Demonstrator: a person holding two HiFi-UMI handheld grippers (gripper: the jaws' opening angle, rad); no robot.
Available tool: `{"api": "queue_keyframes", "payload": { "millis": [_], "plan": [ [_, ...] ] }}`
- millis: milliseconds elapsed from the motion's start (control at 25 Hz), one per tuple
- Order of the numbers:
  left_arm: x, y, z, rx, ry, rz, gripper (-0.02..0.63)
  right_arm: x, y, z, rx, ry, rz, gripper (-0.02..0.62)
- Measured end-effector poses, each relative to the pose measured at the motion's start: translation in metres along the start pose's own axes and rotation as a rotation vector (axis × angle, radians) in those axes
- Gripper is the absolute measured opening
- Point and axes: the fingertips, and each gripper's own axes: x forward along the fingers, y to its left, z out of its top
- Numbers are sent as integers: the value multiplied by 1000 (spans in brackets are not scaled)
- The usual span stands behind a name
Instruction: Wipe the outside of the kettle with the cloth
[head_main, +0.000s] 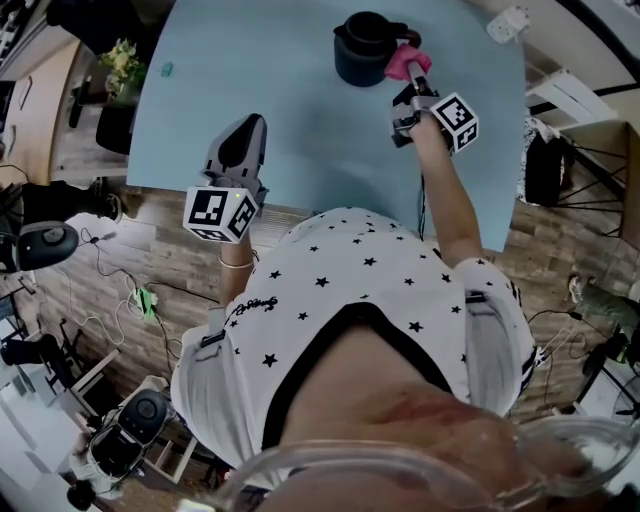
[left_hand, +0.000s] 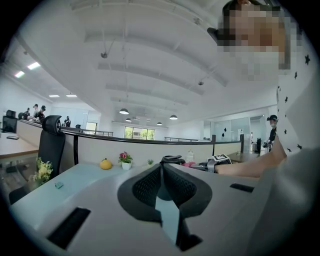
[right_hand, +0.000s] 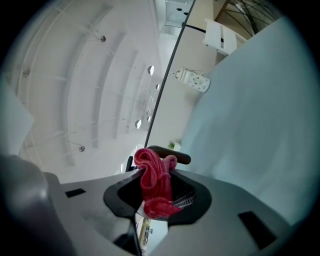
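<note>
ok so head view first: the black kettle (head_main: 362, 47) sits at the far side of the light blue worktop (head_main: 300, 120), and the right gripper (head_main: 413, 77) is up at its handle side pinching the pink cloth (head_main: 403, 62), which sits right against the kettle wall just below the handle. The left gripper (head_main: 249, 128) hangs over the near part of the worktop, well apart from the kettle, with nothing in it. There's a white power strip (head_main: 508, 22) at the far right corner. Left gripper view: the left gripper (left_hand: 161, 168) has its jaws pressed together at the tips, nothing between them, and past them you can see the kettle (left_hand: 171, 159), a bit of the cloth (left_hand: 189, 163) and the right gripper (left_hand: 218, 160) beside it, plus a yellow fruit-looking thing (left_hand: 105, 163) and a small flower pot (left_hand: 125, 159) at the far edge. Right gripper view: the right gripper (right_hand: 156, 172) is clamped on the bunched-up cloth (right_hand: 152, 182), folds sticking out past the tips, with the dark kettle handle (right_hand: 175, 156) just behind it and the power strip (right_hand: 194, 80) further off
</note>
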Motion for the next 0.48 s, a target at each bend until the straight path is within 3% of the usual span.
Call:
{"api": "queue_keyframes", "payload": {
  "millis": [480],
  "plan": [
    [2, 3, -2, -5, 14, 39, 38, 2, -43, -13, -17, 49, -105, 110]
  ]
}}
